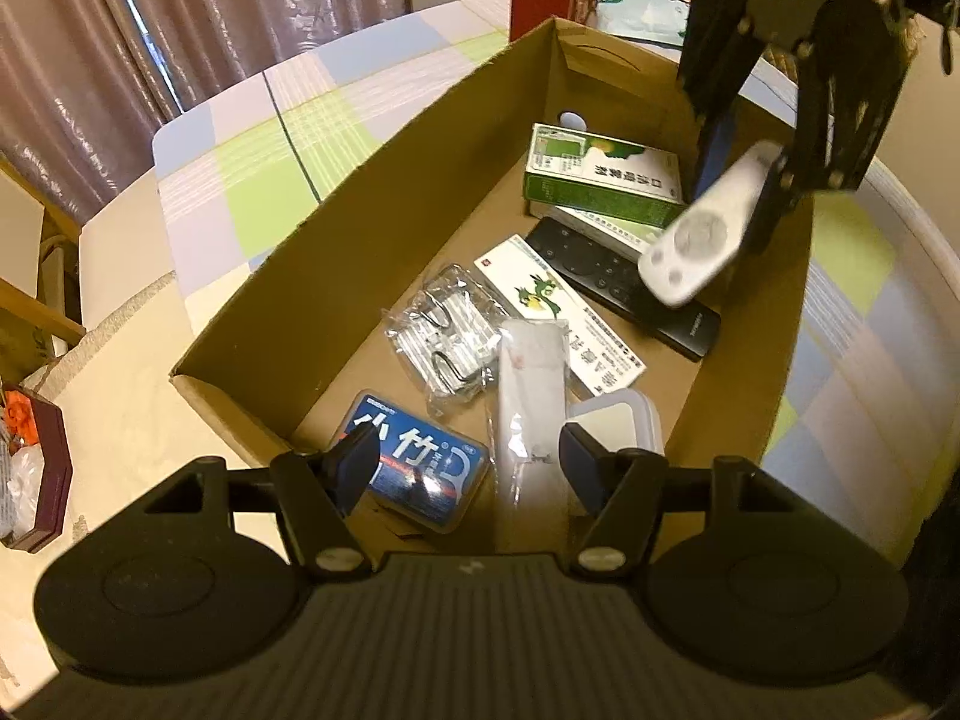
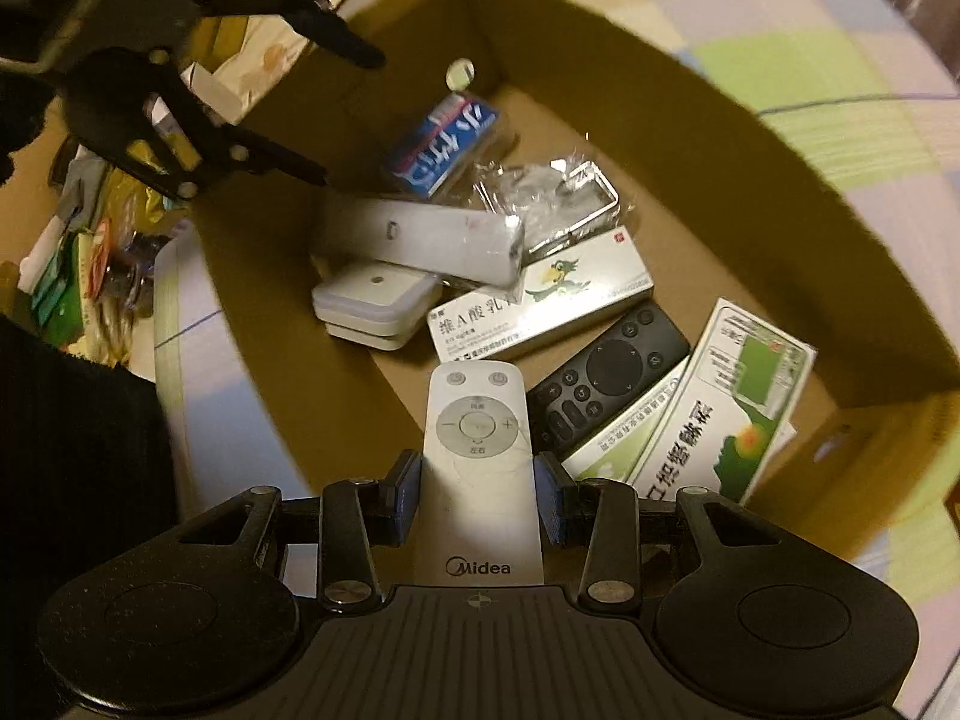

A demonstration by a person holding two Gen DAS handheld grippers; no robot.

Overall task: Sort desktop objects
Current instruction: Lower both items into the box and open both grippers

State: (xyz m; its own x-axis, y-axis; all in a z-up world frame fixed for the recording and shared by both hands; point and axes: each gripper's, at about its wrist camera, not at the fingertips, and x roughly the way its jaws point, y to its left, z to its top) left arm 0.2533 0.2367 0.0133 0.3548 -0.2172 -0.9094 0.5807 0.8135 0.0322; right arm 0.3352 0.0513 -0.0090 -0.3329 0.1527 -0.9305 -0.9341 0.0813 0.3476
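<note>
Over the cardboard box (image 2: 690, 120), the right gripper (image 2: 478, 495) pinches a white Midea remote (image 2: 477, 420) between its fingers, while the left gripper (image 1: 468, 462) hangs spread and empty above the long white remote (image 1: 531, 408) inside.

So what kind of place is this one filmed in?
Probably a home room: a checked tablecloth on the table, long curtains behind, and a cardboard box of household remotes and medicine packs.

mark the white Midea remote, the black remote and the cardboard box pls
White Midea remote control (image 2: 478, 420), right wrist view: round button pad.
Black rectangular remote control (image 2: 612, 369), right wrist view: round direction pad.
Brown cardboard box (image 1: 336, 252), left wrist view: bare inner side wall.
</note>
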